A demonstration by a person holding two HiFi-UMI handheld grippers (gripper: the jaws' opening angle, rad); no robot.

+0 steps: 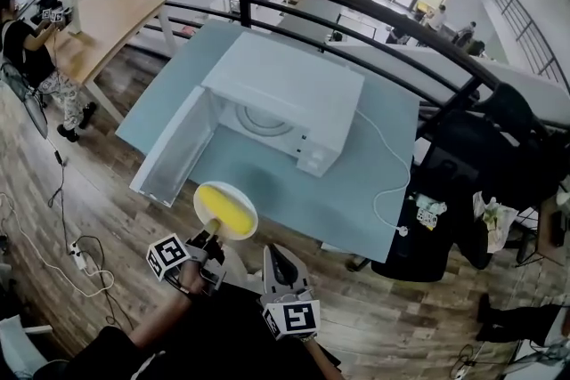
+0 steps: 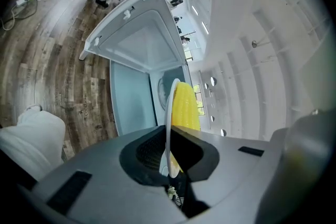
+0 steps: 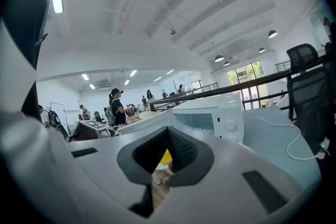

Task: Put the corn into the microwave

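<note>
blue table; plate with apparent corn

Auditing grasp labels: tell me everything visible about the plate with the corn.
The plate is small, round, white and thin, material unclear. One yellow corn cob lies across its middle. The left gripper is shut on its near rim and holds it in the air, about level, in front of the open microwave beside the free edge of its door. The left gripper view shows it edge-on between the jaws. Nothing else touches it.
</note>
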